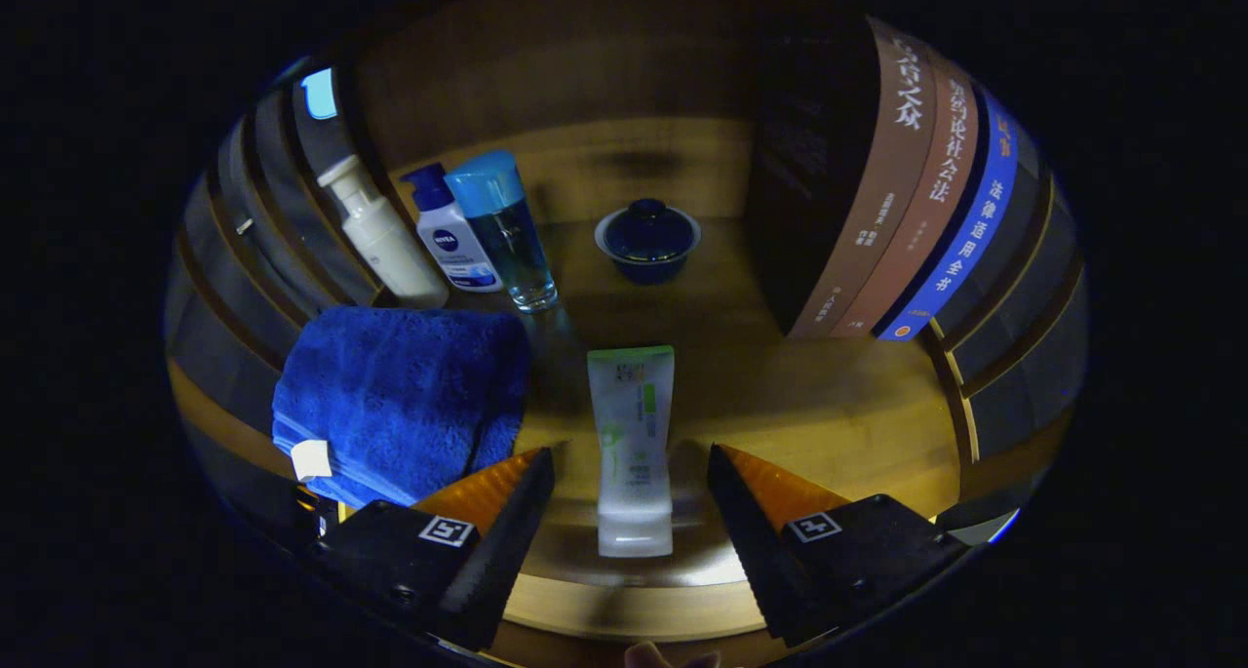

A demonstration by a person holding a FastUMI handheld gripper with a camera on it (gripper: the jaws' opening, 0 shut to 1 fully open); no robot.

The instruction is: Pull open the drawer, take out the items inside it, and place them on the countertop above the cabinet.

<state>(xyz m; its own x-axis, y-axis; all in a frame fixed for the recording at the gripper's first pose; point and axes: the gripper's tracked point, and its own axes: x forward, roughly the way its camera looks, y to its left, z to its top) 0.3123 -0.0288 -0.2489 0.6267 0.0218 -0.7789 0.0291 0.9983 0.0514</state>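
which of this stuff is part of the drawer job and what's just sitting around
Job:
- tube, lying on the countertop between the open fingers of the hand-held gripper, neither finger touching it

Lying about:
- blue towel, beside the tube
- three bottles beyond the towel
- lidded bowl beyond the tube
- books

Which of these came from the drawer cannot be told.

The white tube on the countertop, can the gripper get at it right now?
Probably yes. The white tube lies flat between the open fingers of the gripper, neither touching it, and nothing blocks them; the blue towel sits off to one side.
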